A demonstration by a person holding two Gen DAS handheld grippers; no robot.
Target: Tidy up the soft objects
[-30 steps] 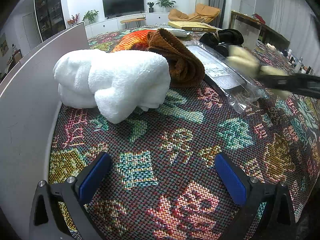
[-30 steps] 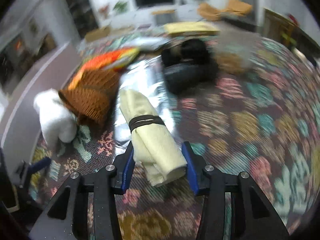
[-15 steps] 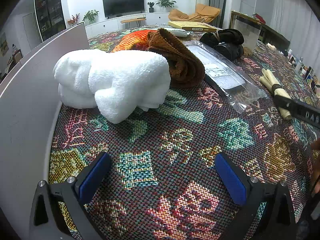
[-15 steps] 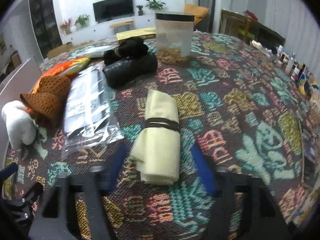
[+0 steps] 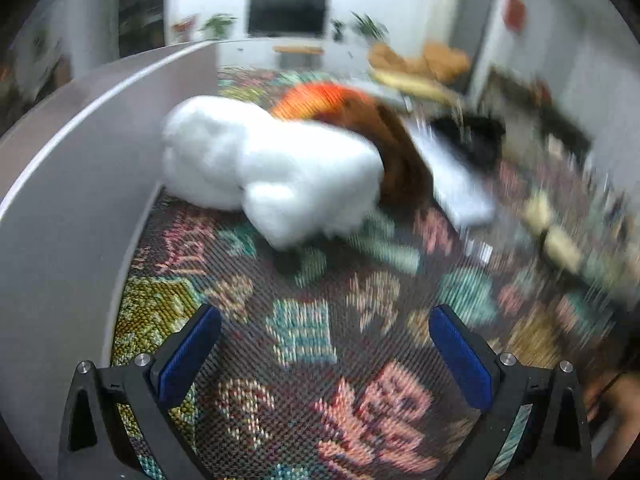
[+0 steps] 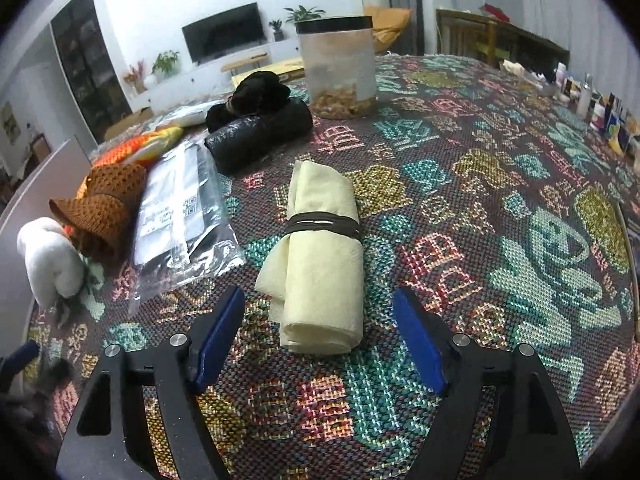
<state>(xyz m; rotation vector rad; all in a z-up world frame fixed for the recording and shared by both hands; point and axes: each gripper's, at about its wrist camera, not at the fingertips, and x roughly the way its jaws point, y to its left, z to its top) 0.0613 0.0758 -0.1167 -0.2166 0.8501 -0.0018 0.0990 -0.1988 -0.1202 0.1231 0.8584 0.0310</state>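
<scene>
A pale yellow rolled cloth [image 6: 320, 264] with a dark band lies on the patterned tablecloth, just ahead of my open, empty right gripper [image 6: 320, 338]. A fluffy white towel [image 5: 272, 168] lies by the grey panel, ahead of my open, empty left gripper [image 5: 324, 354]; it also shows in the right wrist view [image 6: 50, 260]. A brown knitted piece [image 6: 106, 204], an orange cloth [image 6: 140, 146] and black soft items [image 6: 260, 120] lie behind. The left wrist view is blurred.
A clear plastic bag [image 6: 180, 216] lies between the brown knit and the yellow roll. A clear jar with a black lid [image 6: 338, 68] stands behind. A grey panel [image 5: 68, 184] borders the left side. Small bottles [image 6: 600, 104] line the far right edge.
My right gripper has set the yellow roll down on the cloth, opened and drawn back. My left gripper has started moving; its view is now blurred.
</scene>
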